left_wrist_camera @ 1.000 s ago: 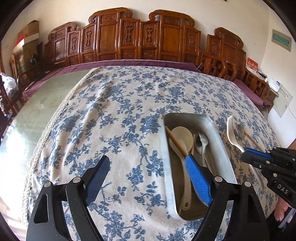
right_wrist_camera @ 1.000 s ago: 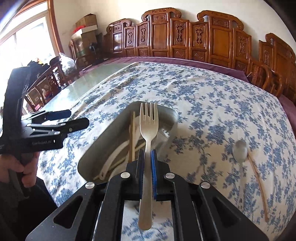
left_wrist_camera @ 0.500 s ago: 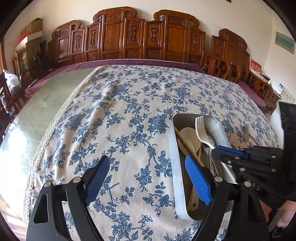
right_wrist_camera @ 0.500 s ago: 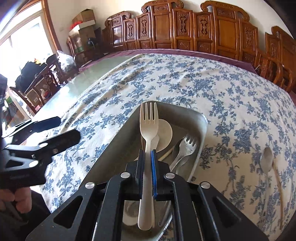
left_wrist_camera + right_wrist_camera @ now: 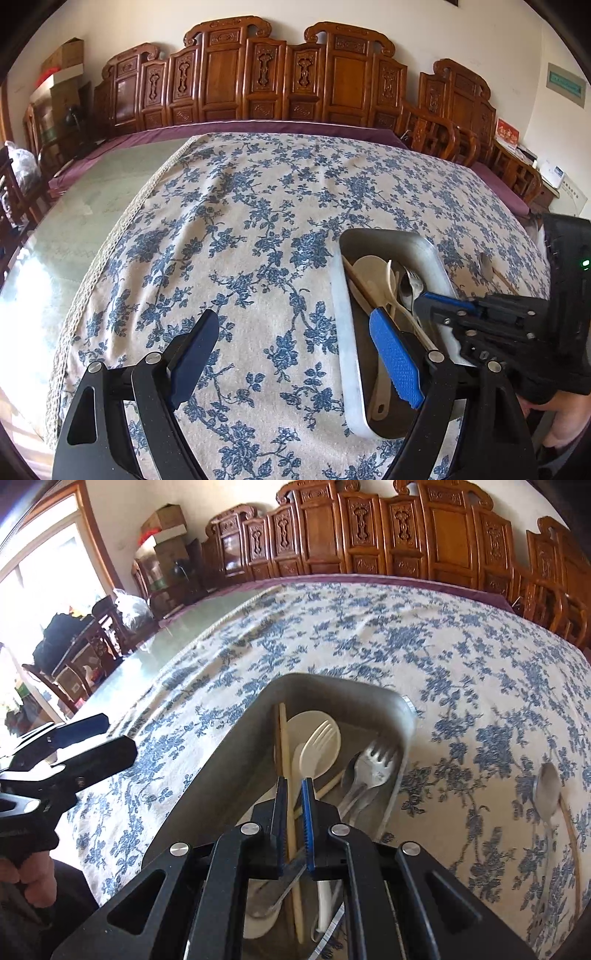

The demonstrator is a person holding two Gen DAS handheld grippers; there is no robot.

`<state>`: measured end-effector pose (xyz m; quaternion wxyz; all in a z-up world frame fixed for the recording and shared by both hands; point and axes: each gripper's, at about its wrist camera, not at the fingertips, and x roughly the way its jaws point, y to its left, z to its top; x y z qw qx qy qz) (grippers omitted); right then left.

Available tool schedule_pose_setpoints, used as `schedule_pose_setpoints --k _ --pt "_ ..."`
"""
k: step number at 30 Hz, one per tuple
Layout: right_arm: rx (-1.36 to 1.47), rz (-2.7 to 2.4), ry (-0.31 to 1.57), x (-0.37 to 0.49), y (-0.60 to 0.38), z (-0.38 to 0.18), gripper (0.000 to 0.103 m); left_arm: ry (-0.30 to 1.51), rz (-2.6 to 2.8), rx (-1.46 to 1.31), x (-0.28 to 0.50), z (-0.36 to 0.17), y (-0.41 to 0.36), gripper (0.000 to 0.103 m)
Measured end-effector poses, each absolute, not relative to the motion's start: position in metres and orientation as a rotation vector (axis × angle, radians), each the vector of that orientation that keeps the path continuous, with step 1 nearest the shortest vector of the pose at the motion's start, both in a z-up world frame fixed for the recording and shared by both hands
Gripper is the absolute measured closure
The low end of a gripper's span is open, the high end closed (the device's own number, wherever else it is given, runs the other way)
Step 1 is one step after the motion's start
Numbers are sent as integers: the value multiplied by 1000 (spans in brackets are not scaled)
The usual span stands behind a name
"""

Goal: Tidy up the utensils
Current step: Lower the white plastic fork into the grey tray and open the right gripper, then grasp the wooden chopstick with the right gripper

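Note:
A metal tray (image 5: 341, 332) holds a white rice spoon (image 5: 369, 266), a chopstick (image 5: 282, 731), a metal fork (image 5: 376, 764) and a white fork (image 5: 319, 738). My right gripper (image 5: 293, 786) hangs low over the tray, its jaws shut to a thin slit. Only the chopstick shows through that slit. The white fork (image 5: 389, 277) lies slanted in the tray under the tips. My left gripper (image 5: 293, 317) stands open above the cloth, left of the tray, with nothing in it. A metal spoon (image 5: 548, 790) and a second chopstick (image 5: 572, 849) lie on the cloth right of the tray.
A blue-flowered tablecloth (image 5: 258, 221) covers the table, with a bare glass strip (image 5: 92, 206) at its left. Carved wooden chairs (image 5: 258, 74) line the far side. A person's hand (image 5: 33, 878) holds the left gripper.
The right gripper came over the tray and sank into it. The white fork, held straight between the pads before, now lies slanted among the tray's utensils. The left gripper kept still.

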<state>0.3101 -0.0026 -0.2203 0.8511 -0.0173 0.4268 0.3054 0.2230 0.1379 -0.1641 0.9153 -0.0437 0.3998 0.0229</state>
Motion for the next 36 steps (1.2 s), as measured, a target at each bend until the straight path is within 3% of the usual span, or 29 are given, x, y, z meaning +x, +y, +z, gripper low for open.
schedule_pose_setpoints --k 17,19,21,36 --pt "-57 467 827 276 -144 -187 93 774 -63 -10 211 -143 64 23" --pt "-53 435 824 277 -160 -187 80 770 -76 2 210 -141 54 23" --pt "-38 401 827 280 -185 -189 75 769 -92 3 209 -140 46 23" --pt "-60 277 902 330 -257 -244 75 806 -155 26 219 -157 7 23"
